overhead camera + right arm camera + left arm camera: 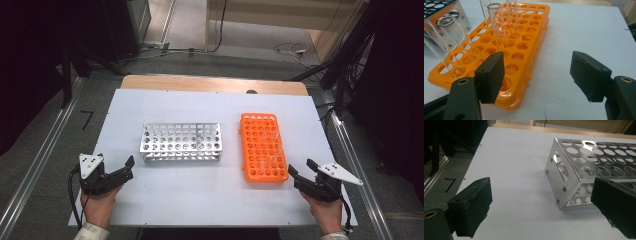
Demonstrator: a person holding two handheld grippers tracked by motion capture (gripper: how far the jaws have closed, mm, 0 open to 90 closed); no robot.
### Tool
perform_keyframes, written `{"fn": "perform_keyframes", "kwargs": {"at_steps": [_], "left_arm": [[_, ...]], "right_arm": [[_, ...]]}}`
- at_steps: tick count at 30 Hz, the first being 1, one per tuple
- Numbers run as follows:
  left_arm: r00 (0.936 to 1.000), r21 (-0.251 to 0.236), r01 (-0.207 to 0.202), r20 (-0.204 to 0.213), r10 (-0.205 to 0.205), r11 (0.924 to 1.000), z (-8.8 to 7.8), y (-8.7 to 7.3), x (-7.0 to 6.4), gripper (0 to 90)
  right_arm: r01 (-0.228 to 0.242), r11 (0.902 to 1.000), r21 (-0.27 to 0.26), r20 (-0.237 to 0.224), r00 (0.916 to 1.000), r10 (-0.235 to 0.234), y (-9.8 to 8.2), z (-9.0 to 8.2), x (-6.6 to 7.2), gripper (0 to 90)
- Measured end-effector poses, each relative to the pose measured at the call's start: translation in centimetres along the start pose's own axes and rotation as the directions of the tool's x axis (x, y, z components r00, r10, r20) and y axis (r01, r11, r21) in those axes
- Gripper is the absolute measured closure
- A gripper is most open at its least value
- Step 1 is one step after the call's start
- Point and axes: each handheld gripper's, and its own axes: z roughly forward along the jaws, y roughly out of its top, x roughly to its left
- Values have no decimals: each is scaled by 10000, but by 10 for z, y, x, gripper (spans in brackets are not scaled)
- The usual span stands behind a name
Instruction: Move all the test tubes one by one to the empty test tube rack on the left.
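Orange rack (262, 147) lies flat on the white table (210, 200), w/ clear glass tubes (496, 25) standing in its holes toward the person's end. Right gripper (304, 173) sits just off the rack's near right corner, jaws wide apart, nothing between them, not touching rack or tubes. Metal rack (181, 142) lies left of the orange rack, a gap between them. Left gripper (122, 169) is well left of the orange rack, near the metal rack's near left corner, jaws also wide apart & empty.

Bare table (200, 195) lies open between both racks—glass tubes (496, 25) rise above the orange rack (262, 147).
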Motion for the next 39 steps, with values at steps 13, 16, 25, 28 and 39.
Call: {"fn": "perform_keyframes", "kwargs": {"at_steps": [13,16,25,28,39], "left_arm": [[10000,24,2,5,-2,10000,0,0,0,37],[10000,37,16,5,-16,10000,0,0,0,37],[10000,90,-22,18,22,10000,0,0,0,37],[10000,97,-15,3,15,10000,0,0,1,37],[10000,98,13,7,-13,10000,0,0,1,37]], "right_arm": [[395,9992,65,-407,9984,-392,8,18,12,340],[505,9987,99,-534,9973,-499,9,23,14,375],[490,9987,153,-885,9949,-475,14,35,20,489],[466,9988,131,-996,9940,-451,15,39,21,545],[594,9977,324,-1201,9912,-551,16,48,25,662]]}}
